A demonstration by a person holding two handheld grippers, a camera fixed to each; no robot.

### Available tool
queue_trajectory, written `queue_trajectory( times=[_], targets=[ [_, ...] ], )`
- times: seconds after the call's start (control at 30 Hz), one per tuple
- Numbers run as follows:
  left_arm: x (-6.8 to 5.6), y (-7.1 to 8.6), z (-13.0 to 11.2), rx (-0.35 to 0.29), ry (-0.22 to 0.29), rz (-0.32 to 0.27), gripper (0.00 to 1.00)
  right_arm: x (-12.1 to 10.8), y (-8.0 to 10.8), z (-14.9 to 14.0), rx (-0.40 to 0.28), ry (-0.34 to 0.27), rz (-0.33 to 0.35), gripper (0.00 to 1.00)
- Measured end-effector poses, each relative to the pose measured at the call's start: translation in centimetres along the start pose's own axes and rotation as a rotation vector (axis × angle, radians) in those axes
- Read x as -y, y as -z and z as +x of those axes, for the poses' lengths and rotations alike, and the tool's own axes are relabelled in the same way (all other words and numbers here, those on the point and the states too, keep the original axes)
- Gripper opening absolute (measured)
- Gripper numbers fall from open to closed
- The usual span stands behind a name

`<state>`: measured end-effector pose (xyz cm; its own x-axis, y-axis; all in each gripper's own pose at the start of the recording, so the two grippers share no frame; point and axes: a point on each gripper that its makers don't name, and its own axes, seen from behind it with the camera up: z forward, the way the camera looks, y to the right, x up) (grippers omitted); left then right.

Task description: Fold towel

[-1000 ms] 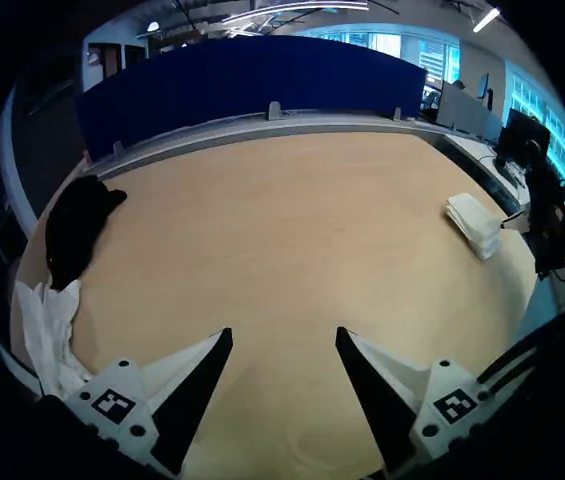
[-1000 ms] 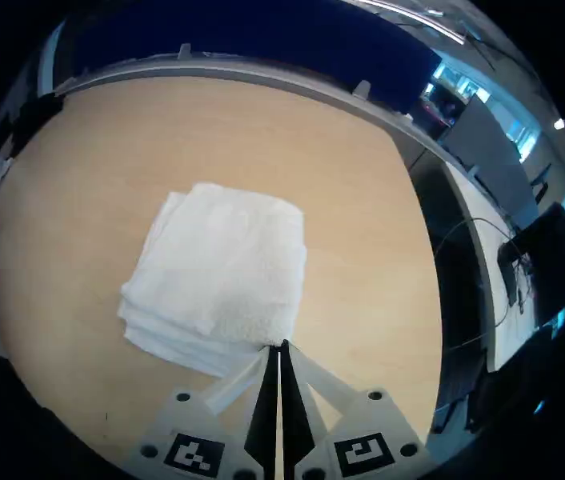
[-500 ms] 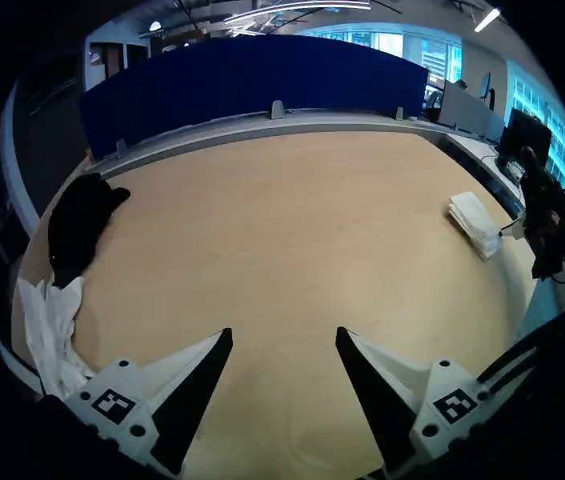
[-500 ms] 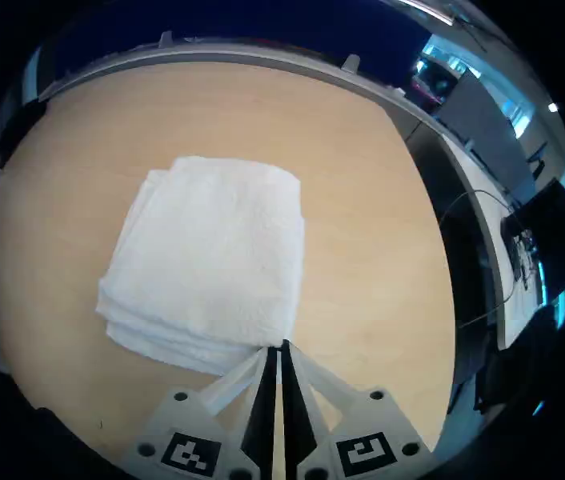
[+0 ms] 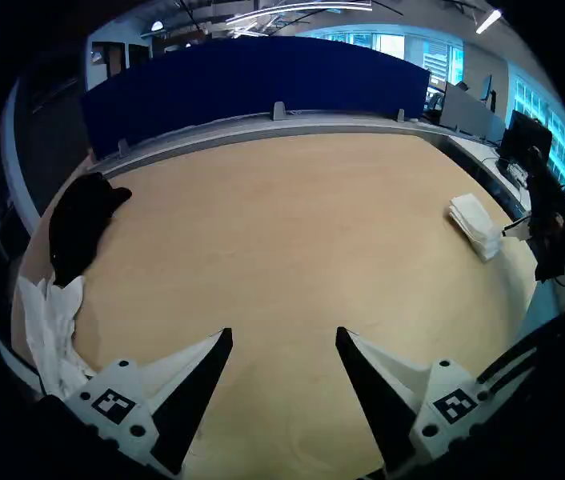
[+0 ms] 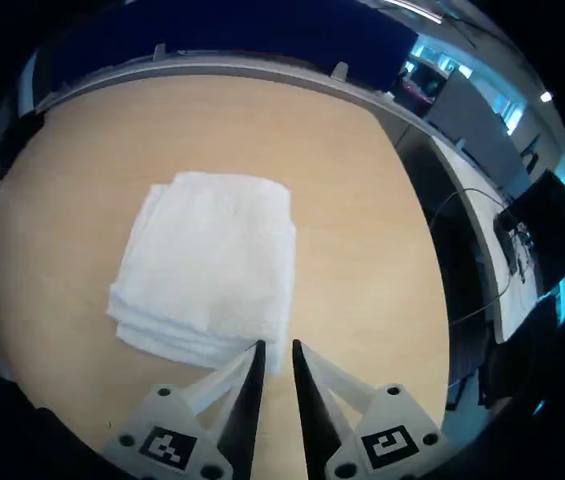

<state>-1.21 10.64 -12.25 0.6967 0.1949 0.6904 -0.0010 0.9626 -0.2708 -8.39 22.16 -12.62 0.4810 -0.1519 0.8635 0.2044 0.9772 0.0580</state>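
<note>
Towel (image 6: 210,264): folded into compact stack, flat on table (image 6: 362,176), far right in left gripper view.
Your right gripper (image 6: 277,344): narrow gap, tips astride near corner, not clamped.
Your left gripper (image 5: 282,330): wide, empty, well apart from towel.
Judgement: fold looks complete; only withdrawal remains.

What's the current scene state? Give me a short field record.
towel: folded white towel, flat stack on the wooden table
left gripper: open, over bare wood, holding nothing
right gripper: fingers narrowly apart at the towel's near corner
other items: black cloth and white cloth by the table edge
backdrop: blue partition
</note>
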Motion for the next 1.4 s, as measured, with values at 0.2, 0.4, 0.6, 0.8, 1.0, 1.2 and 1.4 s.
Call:
queue_trajectory(
  times=[0.2,0.4,0.6,0.8,1.0,1.2,1.4],
  targets=[
    [0.0,0.1,0.2,-0.002,0.003,-0.003,0.96,0.6,0.7,0.3,-0.024,-0.034,0.015,0.69],
    [0.0,0.1,0.5,-0.005,0.005,-0.003,0.96,0.8,1.2,0.7,-0.046,-0.046,0.011,0.86],
    [0.1,0.0,0.8,-0.013,0.011,-0.003,0.96,1.2,1.8,1.3,-0.071,-0.057,0.009,0.98],
    [0.5,-0.2,1.1,-0.024,0.027,0.000,0.96,2.1,3.2,4.1,-0.189,-0.091,0.007,1.00],
    [0.7,-0.4,1.7,-0.042,0.041,0.005,0.96,2.5,5.1,7.8,-0.341,-0.138,-0.011,1.00],
    [0.9,-0.5,2.3,-0.060,0.052,0.005,0.96,3.6,7.1,10.7,-0.483,-0.190,0.013,1.00],
    [1.1,-0.6,3.1,-0.087,0.059,0.005,0.96,4.0,8.3,12.5,-0.557,-0.219,0.014,1.00]
  ],
)
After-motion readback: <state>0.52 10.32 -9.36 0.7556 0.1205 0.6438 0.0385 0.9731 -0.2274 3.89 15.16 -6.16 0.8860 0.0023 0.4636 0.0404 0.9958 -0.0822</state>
